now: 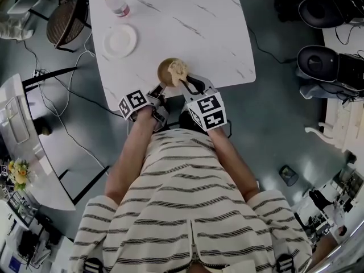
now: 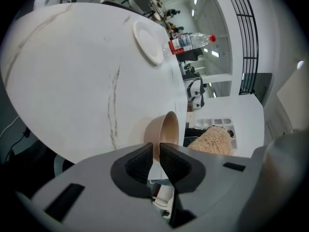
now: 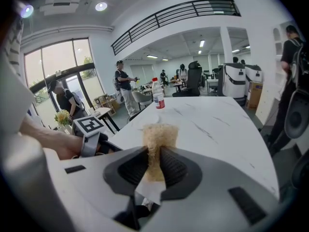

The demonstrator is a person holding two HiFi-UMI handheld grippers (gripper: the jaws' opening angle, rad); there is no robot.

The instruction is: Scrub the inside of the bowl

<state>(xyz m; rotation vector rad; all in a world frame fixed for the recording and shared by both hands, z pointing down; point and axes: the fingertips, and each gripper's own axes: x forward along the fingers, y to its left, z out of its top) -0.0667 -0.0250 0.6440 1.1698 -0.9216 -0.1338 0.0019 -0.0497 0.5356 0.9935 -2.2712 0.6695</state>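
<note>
Resting on a smooth, faintly glossy worktop (image 1: 216, 33), white with grey marble-style veining. Pinching the rim of a smooth, matt tan bowl (image 2: 164, 128) in the left gripper (image 2: 154, 159), between black ribbed jaws set in matt grey plastic. Clamping a coarse, fibrous, straw-coloured scrubber (image 3: 159, 135) in the right gripper (image 3: 154, 164). Showing, at the far left, a smooth white plate (image 1: 120, 40) and a clear plastic bottle (image 1: 116, 3), red-capped.

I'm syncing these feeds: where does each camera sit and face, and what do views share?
Head view: on the head, facing steeply down at table; striped top, left tongs, right tongs show.
Left gripper view: on left tongs, facing across the table; jaws grip bowl.
Right gripper view: on right tongs, facing across the table; jaws grip scrubber; left hand shows.
Shared: bottle, in all three.
</note>
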